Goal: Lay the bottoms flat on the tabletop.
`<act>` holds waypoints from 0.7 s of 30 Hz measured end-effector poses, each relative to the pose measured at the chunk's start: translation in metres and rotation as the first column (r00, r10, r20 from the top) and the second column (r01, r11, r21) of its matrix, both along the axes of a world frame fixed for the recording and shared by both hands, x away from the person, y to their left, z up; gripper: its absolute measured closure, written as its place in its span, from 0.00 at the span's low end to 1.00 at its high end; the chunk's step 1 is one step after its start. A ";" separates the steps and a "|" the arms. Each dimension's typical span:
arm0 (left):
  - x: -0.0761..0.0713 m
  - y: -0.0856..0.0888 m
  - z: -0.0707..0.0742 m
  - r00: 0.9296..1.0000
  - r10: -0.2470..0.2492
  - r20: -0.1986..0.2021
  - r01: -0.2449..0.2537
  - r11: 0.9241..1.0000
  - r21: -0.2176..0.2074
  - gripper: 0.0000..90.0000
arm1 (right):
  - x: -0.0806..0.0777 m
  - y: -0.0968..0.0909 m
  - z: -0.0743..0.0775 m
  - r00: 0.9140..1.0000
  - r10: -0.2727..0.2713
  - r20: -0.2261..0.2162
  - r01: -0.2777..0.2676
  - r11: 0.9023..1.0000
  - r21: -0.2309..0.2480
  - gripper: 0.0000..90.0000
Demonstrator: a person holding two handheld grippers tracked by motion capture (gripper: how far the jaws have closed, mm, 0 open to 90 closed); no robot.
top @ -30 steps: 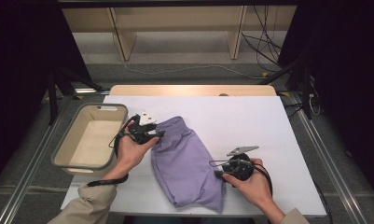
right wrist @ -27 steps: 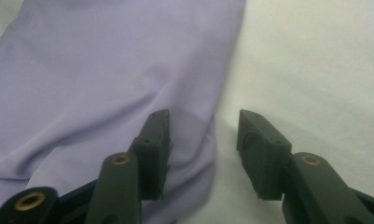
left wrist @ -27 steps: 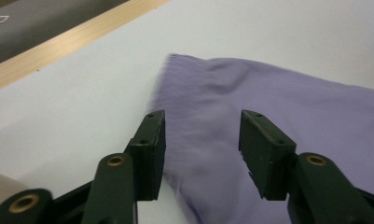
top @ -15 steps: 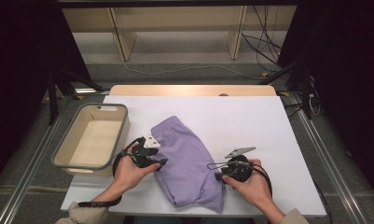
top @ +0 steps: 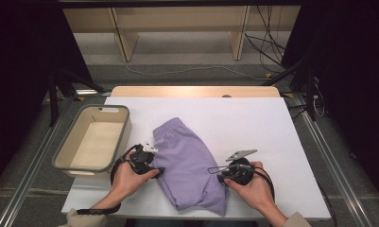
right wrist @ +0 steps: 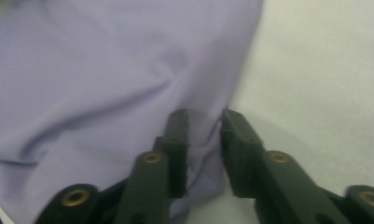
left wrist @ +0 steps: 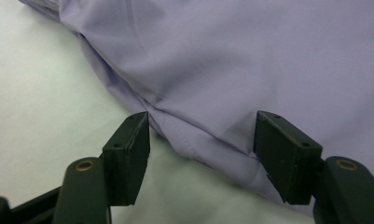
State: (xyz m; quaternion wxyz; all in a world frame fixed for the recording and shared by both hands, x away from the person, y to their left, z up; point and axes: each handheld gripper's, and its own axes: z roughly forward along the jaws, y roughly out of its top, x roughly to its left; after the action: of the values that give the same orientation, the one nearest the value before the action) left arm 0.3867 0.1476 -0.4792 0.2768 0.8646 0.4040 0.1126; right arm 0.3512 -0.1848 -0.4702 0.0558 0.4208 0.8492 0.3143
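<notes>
- From the high view, a folded lilac garment [top: 189, 168] lies on the white table [top: 272, 127], running from the middle toward the near edge; a grey bin [top: 93, 138] sits at the table's left edge, well apart from the cloth.
- The high view places the left tool [top: 156, 169] at the garment's left edge and the right tool [top: 211, 170] at its right edge, each in a hand, but it is too coarse to show how the jaws stand.
- The left gripper view settles that: the left tool [left wrist: 201, 135] is released, its jaws have just been opening, and they stand wide on either side of the garment's seamed edge [left wrist: 231, 84], the pads not pressing on it.
- The right gripper view shows the right tool [right wrist: 204, 140] with jaws that have just been closing; a fold of the lilac cloth [right wrist: 105, 79] at the garment's edge is pinched between the narrow pads, bare table to the right.
</notes>
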 end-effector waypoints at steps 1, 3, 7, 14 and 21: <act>0.000 0.000 0.000 1.000 0.004 0.003 -0.004 1.000 0.006 0.40 | 0.000 0.001 0.000 1.000 0.005 -0.005 -0.005 1.000 0.012 0.70; -0.001 -0.001 0.000 1.000 0.008 0.011 -0.008 1.000 0.009 0.41 | -0.001 0.004 -0.003 1.000 0.021 -0.015 -0.021 1.000 -0.004 0.68; 0.000 -0.001 -0.001 1.000 0.000 0.008 0.000 1.000 0.010 0.43 | -0.003 0.008 -0.005 0.999 0.044 0.002 -0.044 0.998 -0.042 0.71; 0.004 0.000 -0.001 1.000 -0.010 -0.005 0.010 1.000 -0.029 0.65 | -0.008 0.016 -0.003 0.998 0.064 0.028 -0.060 0.991 -0.121 0.98; 0.012 -0.004 0.001 0.999 -0.029 -0.014 0.029 0.999 -0.041 0.94 | -0.009 0.011 0.001 0.999 0.039 -0.018 -0.041 0.995 -0.090 1.00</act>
State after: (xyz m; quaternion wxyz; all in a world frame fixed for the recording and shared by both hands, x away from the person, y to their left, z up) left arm 0.3989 0.1438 -0.4785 0.2932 0.8653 0.3956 0.0939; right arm 0.3424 -0.1740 -0.4695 0.0613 0.4033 0.8712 0.2733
